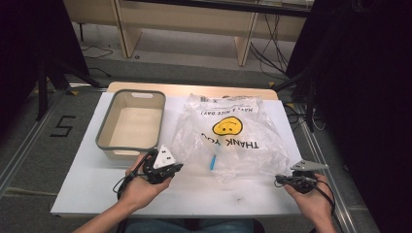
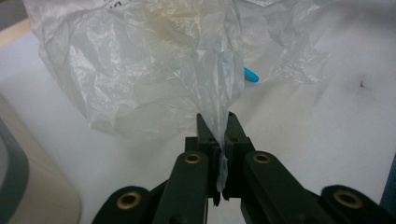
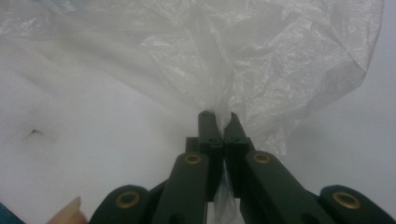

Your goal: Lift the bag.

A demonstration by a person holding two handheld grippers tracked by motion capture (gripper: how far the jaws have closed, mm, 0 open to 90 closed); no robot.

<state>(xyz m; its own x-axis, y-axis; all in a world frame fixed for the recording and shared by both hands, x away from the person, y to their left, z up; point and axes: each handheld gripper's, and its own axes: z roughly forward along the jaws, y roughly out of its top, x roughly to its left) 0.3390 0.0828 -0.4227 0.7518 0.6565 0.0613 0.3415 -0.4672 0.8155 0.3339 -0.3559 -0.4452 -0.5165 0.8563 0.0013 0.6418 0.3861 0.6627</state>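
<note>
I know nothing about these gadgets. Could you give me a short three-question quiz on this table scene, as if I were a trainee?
1. True or false: the left hand-held gripper is shut on the crinkled clear plastic bag with a yellow smiley face.
2. What small thing lies inside the bag? A) red ball B) blue stick-like object C) green cup
3. What stands left of the bag?

Key: 1 true; the right hand-held gripper pinches it too. 2 B. 3 The empty cream rectangular plastic tub with a grey rim.
</note>
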